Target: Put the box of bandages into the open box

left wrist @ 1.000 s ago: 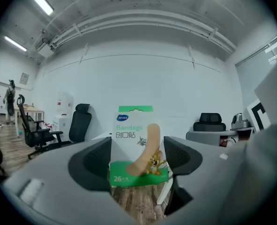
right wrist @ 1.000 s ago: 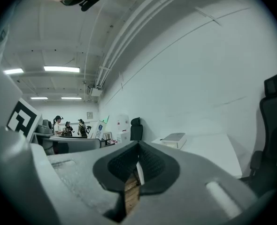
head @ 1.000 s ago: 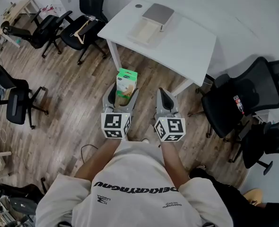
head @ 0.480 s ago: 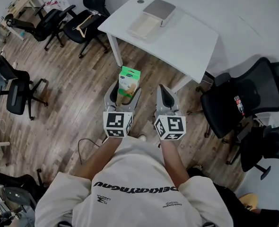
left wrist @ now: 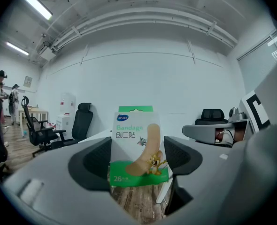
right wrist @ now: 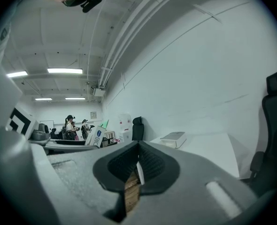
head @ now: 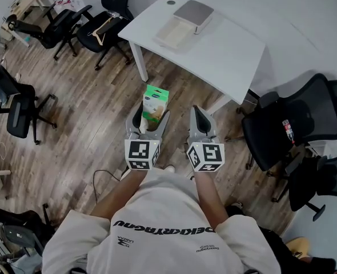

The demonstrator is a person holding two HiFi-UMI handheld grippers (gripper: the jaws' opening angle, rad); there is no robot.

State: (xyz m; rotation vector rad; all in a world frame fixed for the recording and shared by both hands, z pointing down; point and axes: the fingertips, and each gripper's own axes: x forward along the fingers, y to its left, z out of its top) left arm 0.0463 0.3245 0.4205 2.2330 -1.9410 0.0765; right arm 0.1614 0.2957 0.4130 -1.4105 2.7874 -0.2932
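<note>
Between left gripper point(head: 149, 121) fingers point(left wrist: 89, 163), pinched upright, box of bandages point(left wrist: 137, 146); right gripper point(head: 200, 119) fingers together.

"Bandage", "26" on bandage box point(left wrist: 137, 146)

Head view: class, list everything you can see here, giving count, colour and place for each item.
table: one, white, top centre, against the wall
open box: one, white tray with grey lid, on the table's far end
box of bandages: one, green and white, upright between the left gripper's jaws, above the floor
office chairs: at least five, black, grouped at the upper left and along the right
floor: one, brown wood planks, below everything
shirt: one, white with dark print, bottom centre, on the person
left gripper: one, grey with marker cube, centre, shut on the box of bandages
right gripper: one, grey with marker cube, beside the left, shut and empty
</note>
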